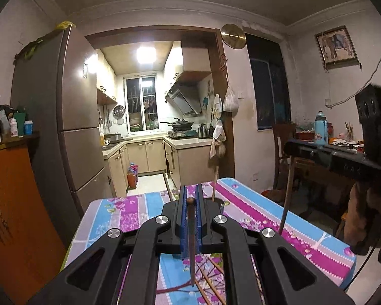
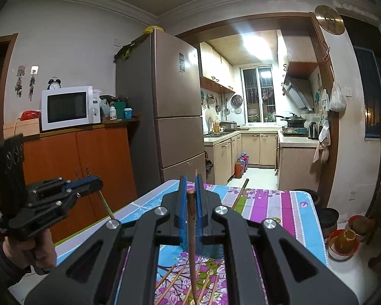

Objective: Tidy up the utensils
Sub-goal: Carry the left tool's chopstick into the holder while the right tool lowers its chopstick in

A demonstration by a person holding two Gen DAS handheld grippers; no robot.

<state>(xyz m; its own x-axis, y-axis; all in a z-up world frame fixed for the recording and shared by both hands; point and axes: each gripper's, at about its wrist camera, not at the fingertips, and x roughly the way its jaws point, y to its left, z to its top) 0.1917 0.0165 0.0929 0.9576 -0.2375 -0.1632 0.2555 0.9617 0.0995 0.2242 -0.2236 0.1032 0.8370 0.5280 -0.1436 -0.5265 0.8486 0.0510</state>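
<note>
Open air lies above the table (image 2: 287, 203) between both tongs, which hang well apart. Loose chopsticks (image 2: 172, 282) clutter the cloth below; a dark holder (image 1: 219, 200) with an upright stick stands at the far edge ahead.

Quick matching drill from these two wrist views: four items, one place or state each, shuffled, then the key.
Items
1. left gripper
2. microwave
3. wall clock
4. loose chopsticks

Places or states
A. lying on the flowered tablecloth
B. on the orange cabinet
C. shut on a dark chopstick
D. hung beside the kitchen doorway

Pairs: 1-C, 2-B, 3-D, 4-A
</note>
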